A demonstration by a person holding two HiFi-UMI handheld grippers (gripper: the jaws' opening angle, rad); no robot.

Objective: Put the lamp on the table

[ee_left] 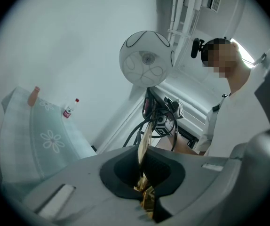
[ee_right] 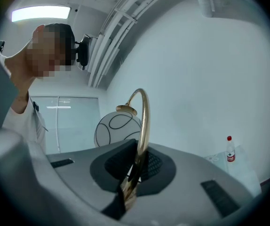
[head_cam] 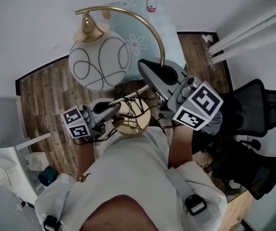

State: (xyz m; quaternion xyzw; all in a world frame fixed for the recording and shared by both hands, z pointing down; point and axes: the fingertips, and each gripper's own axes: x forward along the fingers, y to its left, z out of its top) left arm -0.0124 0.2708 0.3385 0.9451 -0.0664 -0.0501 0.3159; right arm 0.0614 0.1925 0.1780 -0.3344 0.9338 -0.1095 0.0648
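Observation:
The lamp is held up off the floor. Its white globe shade (head_cam: 98,64) with black looping lines hangs from a curved brass arm (head_cam: 150,25) above the round brass base (head_cam: 131,121). My left gripper (head_cam: 115,108) is shut on the thin edge of the base (ee_left: 144,147), and a black cable (ee_left: 137,128) trails by it. My right gripper (head_cam: 151,72) is shut on the brass arm (ee_right: 143,121). The globe (ee_left: 146,58) (ee_right: 118,128) shows beyond both sets of jaws. The table (head_cam: 135,44), under a pale blue flowered cloth, lies ahead below the lamp.
A small red-capped bottle (head_cam: 151,1) (ee_left: 69,108) (ee_right: 229,149) stands at the table's far end near the white wall. A black office chair (head_cam: 253,114) is to the right, and white pipes (head_cam: 253,32) run above it. White shelving (head_cam: 13,170) sits low on the left on the wood floor.

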